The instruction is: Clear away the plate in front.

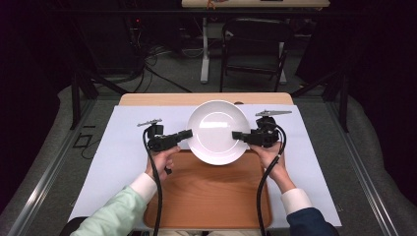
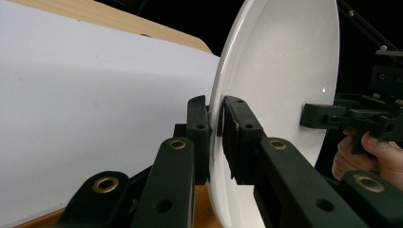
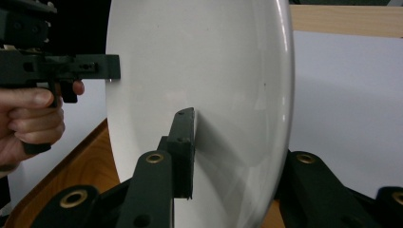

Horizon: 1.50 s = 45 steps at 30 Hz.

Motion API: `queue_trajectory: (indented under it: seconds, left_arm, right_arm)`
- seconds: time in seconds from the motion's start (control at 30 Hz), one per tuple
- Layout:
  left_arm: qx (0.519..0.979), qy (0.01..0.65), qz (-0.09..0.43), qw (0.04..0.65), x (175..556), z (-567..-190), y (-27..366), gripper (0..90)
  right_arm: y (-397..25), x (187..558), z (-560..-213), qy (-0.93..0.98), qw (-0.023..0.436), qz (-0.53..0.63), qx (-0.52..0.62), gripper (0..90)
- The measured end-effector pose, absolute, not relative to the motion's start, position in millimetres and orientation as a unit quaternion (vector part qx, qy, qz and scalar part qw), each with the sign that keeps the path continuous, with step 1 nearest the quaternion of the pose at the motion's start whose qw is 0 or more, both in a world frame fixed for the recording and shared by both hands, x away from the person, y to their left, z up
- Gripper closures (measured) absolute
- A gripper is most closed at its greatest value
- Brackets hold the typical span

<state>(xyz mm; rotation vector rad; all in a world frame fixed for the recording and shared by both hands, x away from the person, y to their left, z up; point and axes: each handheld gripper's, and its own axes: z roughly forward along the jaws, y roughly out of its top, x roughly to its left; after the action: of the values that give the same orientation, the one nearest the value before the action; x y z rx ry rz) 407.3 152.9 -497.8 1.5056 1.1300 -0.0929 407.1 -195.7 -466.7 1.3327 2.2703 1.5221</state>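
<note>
Right now I have the plate [image 1: 218,132] carried between both claws, and I read this as the transfer step: the plate is held above the far edge of the tray [image 1: 206,196], partly over the white sheet [image 1: 123,147] that covers the tabletop [image 1: 147,99]. From the high view I cannot tell whether it is just leaving the tray or about to land on it.

My left claw [image 1: 188,133] bites the rim at 9 o'clock; in the left gripper view its jaws are clamped on the plate [image 2: 280,76], one pad on each face of the rim. My right claw [image 1: 237,135] grips at 3 o'clock, and the right gripper view shows one jaw flat against the plate's inner face [image 3: 199,71] with the other behind the rim, so it too is closed on the plate. Across the plate, each view picks up the opposite claw [image 2: 313,116] [image 3: 111,66] holding its side.

The next move, as I judge it, calls for both hands travelling together at the same height and pace, toward 6 o'clock if the tray is the goal. Any mismatch would twist the rim in the pads. I would keep the plate level, lower it until it rests fully, and only then let the jaws part.
</note>
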Motion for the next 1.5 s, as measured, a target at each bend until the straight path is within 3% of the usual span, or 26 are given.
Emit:
queue_trajectory:
  seconds: [0.47, 1.5]
  left_arm:
    - [0.669, 0.449, -0.009, 0.592, 396.0, -478.3, 156.1, 80.5]
    - [0.691, 0.414, -0.013, 0.592, 356.4, -464.7, 168.9, 80.7]
  right_arm:
    - [-192.0, 388.5, -454.3, 0.756, 0.069, 0.499, 0.419, 67.3]
    - [-186.8, 343.1, -443.0, 0.769, 0.069, 0.499, 0.393, 69.9]
